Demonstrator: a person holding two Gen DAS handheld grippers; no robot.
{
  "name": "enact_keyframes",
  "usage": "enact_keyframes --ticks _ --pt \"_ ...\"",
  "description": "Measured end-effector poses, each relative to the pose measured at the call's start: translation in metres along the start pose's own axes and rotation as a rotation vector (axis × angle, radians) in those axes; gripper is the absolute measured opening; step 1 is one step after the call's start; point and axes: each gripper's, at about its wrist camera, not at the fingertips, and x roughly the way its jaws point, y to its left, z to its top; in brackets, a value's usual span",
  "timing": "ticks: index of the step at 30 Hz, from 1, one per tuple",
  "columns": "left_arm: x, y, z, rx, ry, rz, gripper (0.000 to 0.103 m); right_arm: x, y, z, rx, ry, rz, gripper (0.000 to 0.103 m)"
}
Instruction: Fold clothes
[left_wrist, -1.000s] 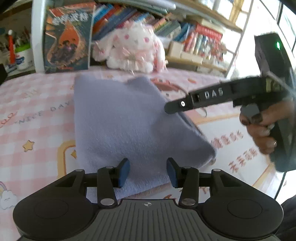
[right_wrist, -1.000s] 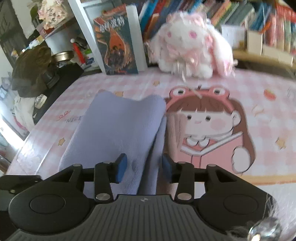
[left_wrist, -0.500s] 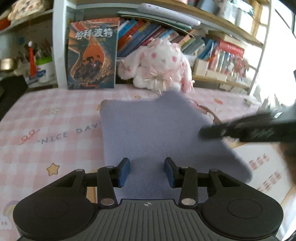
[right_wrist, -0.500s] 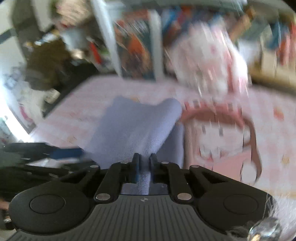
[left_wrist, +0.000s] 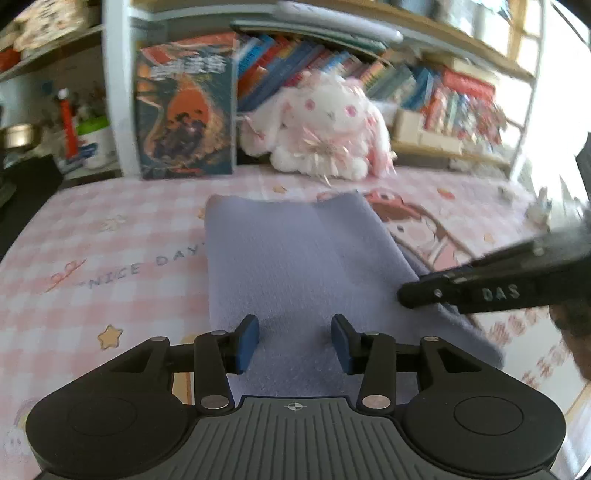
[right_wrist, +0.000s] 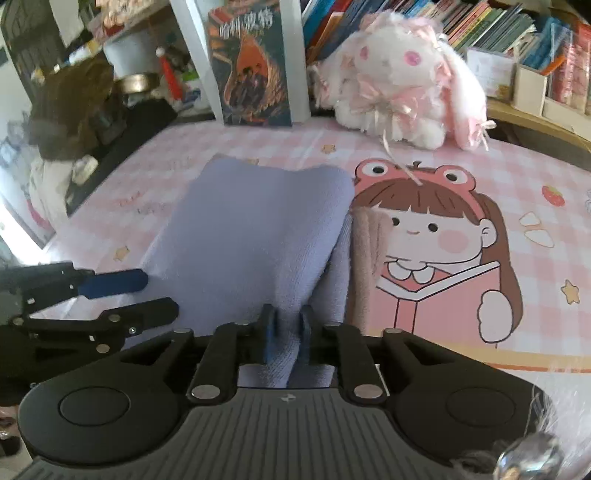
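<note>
Pink checked bedding (left_wrist: 110, 236) printed with stars, the words "NICE DAY" and a cartoon girl in a frog hat (right_wrist: 436, 236) fills the lower half of both views. Behind it stands a shelf packed with books (left_wrist: 399, 77); a white and pink plush rabbit (right_wrist: 399, 85) sits against it at upper centre, with a dark upright book showing an orange figure (left_wrist: 184, 110) to its left.

A lavender folded garment (left_wrist: 295, 258) lies on the bedding, running from the middle of the left wrist view down toward the bottom edge. In the right wrist view it sits left of centre, touching the cartoon girl's hair, with its near right corner lifted into a ridge.

The right gripper (right_wrist: 285, 332) has its jaws drawn nearly together, pinching that raised corner of the garment (right_wrist: 251, 236) between its blue pads. In the left wrist view it enters from the right edge as a dark bar (left_wrist: 480, 291) at the garment's right margin.

The left gripper (left_wrist: 294, 343) has its jaws spread wide, over the near end of the garment, gripping nothing. In the right wrist view it shows at lower left (right_wrist: 122, 295), beside the garment's left edge.
</note>
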Motion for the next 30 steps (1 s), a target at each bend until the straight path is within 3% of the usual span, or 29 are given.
enact_keyframes --ticks 2,4,8,10,14,18,21,24,27,30 --pt "-0.014 0.004 0.001 -0.070 -0.046 -0.017 0.046 -0.013 -0.002 -0.002 -0.004 -0.028 0.004 0.040" --pt "-0.021 0.007 0.002 -0.093 -0.070 0.016 0.052 -0.022 -0.007 -0.005 0.008 -0.035 0.012 0.051" --pt "-0.021 0.016 0.003 -0.120 -0.059 0.117 0.085 -0.025 -0.027 -0.010 0.095 0.034 0.010 0.062" --pt "-0.013 0.025 0.004 -0.153 -0.012 0.111 0.085 -0.021 -0.037 -0.013 0.158 0.068 0.037 0.064" --pt "0.010 0.039 0.001 -0.204 0.082 0.032 0.085 -0.013 -0.052 -0.017 0.274 0.121 0.103 0.065" --pt "0.027 0.048 0.001 -0.260 0.124 -0.038 0.085 0.000 -0.056 -0.016 0.343 0.160 0.123 0.065" --pt "0.037 0.054 0.002 -0.318 0.169 -0.083 0.084 0.006 -0.054 -0.015 0.372 0.163 0.141 0.061" --pt "0.039 0.055 0.001 -0.353 0.175 -0.097 0.081 0.008 -0.048 -0.013 0.356 0.154 0.132 0.048" --pt "0.030 0.051 0.002 -0.325 0.158 -0.096 0.060 0.005 -0.040 -0.012 0.314 0.138 0.115 0.037" --pt "0.016 0.043 0.001 -0.317 0.171 -0.131 0.049 -0.008 -0.031 -0.012 0.236 0.101 0.083 0.030"
